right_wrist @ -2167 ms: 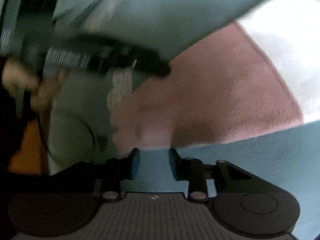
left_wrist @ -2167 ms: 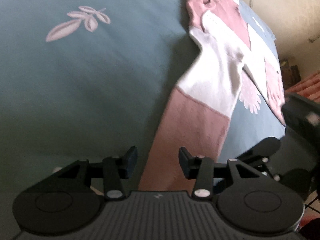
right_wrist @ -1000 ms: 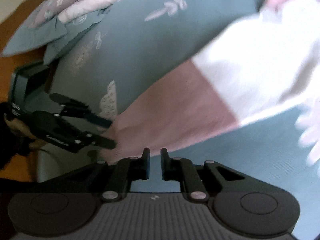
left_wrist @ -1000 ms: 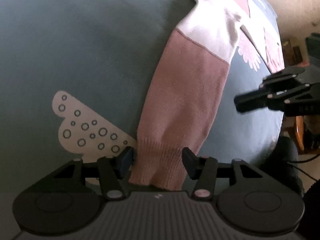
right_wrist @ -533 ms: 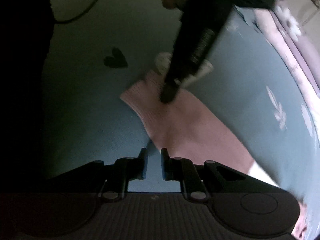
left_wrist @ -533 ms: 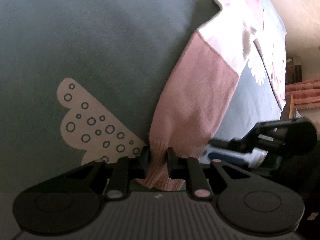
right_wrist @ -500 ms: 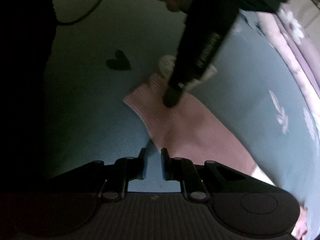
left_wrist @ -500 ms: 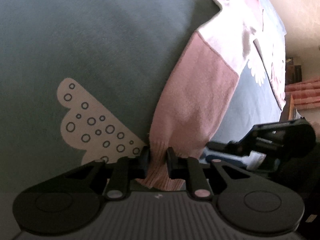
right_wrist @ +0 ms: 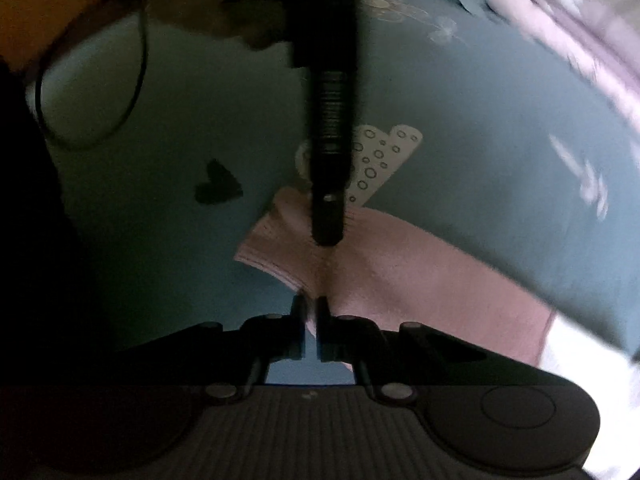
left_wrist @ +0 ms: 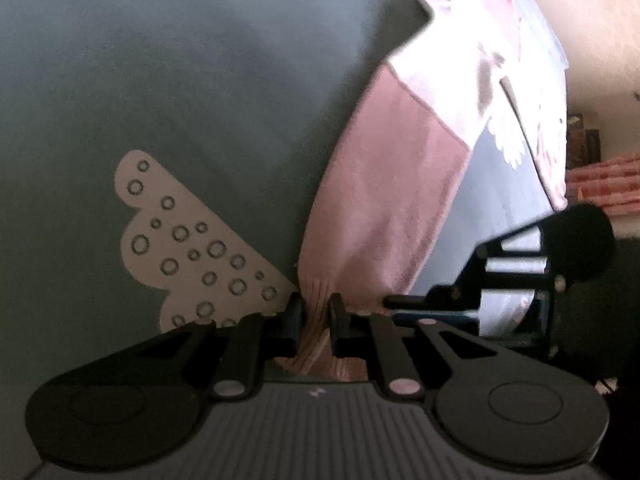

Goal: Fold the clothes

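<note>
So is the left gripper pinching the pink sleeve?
Yes, the left gripper is closed on the ribbed cuff of the pink sleeve.

My pink-and-white sweater (left_wrist: pixel 400 184) lying flat on teal bedsheet (left_wrist: pixel 200 80), sleeve stretching toward me, ribbed cuff (right_wrist: pixel 280 236) bunching up.

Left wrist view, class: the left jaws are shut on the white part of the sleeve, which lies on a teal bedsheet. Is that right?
Not quite. The left wrist view shows the left gripper shut on the pink ribbed cuff of the sleeve, not its white part. The sleeve does lie on the teal bedsheet.
</note>
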Available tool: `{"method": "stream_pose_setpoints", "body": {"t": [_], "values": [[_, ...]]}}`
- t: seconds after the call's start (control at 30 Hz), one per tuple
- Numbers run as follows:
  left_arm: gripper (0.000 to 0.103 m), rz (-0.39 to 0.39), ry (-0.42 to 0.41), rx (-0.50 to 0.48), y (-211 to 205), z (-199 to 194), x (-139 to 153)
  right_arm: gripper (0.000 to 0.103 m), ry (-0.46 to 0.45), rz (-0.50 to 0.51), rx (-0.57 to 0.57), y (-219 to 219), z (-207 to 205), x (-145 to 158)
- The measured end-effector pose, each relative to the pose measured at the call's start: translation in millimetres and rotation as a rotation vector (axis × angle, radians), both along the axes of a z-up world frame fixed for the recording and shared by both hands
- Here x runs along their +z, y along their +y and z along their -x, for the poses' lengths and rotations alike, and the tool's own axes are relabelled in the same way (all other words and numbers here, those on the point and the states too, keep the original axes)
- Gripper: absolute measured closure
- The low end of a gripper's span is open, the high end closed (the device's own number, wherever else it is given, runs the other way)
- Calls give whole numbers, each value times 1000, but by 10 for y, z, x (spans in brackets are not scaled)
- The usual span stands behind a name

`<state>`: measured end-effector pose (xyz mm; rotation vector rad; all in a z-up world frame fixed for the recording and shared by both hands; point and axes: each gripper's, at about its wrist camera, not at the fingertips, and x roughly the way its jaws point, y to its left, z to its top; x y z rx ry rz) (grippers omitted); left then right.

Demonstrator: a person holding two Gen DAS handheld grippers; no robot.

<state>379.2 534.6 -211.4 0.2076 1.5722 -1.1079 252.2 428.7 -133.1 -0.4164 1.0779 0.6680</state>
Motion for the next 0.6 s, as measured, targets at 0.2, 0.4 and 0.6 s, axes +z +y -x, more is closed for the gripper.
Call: {"method": "stream_pose_setpoints", "body": {"t": [0.2, 0.4, 0.6], "values": [[92, -36, 32, -62, -50, 180, -65, 96, 112, -73, -38, -67, -57, -65], [71, -48, 13, -73, -14, 101, 47, 76, 129, -211, -147, -256, 66, -36], [61, 30, -142, -154, -176, -12, 544, 64, 48, -361, -570, -1330, 191, 169]]}}
